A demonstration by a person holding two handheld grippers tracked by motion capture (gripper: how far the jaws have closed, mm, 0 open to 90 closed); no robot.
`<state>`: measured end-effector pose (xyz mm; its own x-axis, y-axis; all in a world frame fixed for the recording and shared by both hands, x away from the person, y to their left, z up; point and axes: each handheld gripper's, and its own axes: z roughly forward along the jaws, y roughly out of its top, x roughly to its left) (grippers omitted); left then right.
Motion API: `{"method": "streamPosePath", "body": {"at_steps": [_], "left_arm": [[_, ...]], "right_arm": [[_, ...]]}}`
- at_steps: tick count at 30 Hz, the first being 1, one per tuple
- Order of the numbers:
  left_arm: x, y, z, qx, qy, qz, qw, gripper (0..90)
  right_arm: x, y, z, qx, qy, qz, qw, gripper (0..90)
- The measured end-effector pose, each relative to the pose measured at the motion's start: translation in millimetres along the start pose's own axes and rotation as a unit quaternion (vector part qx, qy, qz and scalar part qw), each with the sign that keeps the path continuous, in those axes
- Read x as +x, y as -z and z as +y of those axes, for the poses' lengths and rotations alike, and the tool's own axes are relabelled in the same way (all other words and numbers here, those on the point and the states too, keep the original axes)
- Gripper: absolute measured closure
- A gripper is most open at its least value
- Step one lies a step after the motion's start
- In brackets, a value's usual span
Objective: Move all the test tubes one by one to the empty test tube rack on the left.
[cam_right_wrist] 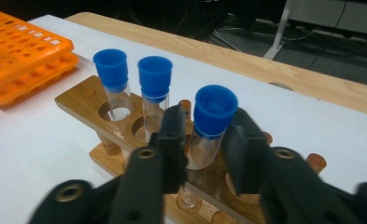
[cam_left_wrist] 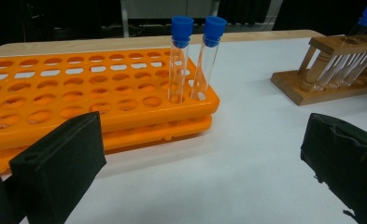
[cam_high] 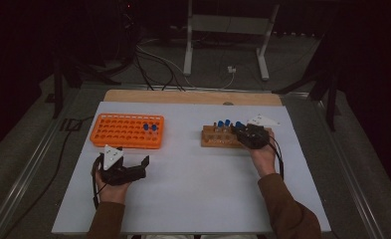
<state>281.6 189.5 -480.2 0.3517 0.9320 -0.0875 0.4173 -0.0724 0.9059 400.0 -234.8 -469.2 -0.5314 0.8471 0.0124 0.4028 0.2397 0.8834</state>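
- Step in hand, as I judge it: moving capped test tubes from the wooden rack [cam_right_wrist: 85, 105] to the orange rack [cam_left_wrist: 69, 88].
- The right gripper [cam_right_wrist: 204, 140] has its jaws clamped on the glass of a blue-capped tube [cam_right_wrist: 209, 126], which stands in the wooden rack beside two others.
- Next move likely calls for a straight upward lift, clear of the hole.
- The left gripper [cam_high: 128, 168] rests near the orange rack, jaws wide apart, empty.
- Count: three tubes in the wooden rack, two tubes [cam_left_wrist: 193, 58] in the orange rack.
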Motion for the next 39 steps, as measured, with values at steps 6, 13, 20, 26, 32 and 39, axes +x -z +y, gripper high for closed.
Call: {"method": "streamPosePath", "body": {"at_steps": [6,13,20,26,32,39], "left_arm": [[0.7,-0.4,-0.3,0.000,0.009,-0.005,0.9999,0.6],[1.1,-1.0,-0.6,0.002,0.010,-0.003,0.9999,0.6],[0.3,-1.8,-0.7,0.005,0.008,-0.008,0.9999,0.8],[-1.6,-4.9,-1.2,0.009,0.005,-0.008,0.9999,0.8],[-2.6,-6.6,-0.6,0.010,0.004,-0.008,0.9999,0.7],[0.9,-4.9,1.1,0.005,0.009,-0.002,0.9999,0.8]], "right_arm": [[5.1,-0.8,-0.6,-0.001,0.013,-0.008,0.9999,75.7],[4.6,-0.9,0.2,0.000,0.008,-0.004,1.0000,76.4],[4.2,6.1,7.3,-0.011,0.006,0.001,0.9999,76.4],[-0.1,15.9,14.8,-0.020,-0.003,0.002,0.9998,76.4],[0.5,27.2,28.4,-0.028,0.001,0.002,0.9996,76.5],[1.4,45.9,48.3,-0.045,0.004,0.008,0.9989,76.5]]}}
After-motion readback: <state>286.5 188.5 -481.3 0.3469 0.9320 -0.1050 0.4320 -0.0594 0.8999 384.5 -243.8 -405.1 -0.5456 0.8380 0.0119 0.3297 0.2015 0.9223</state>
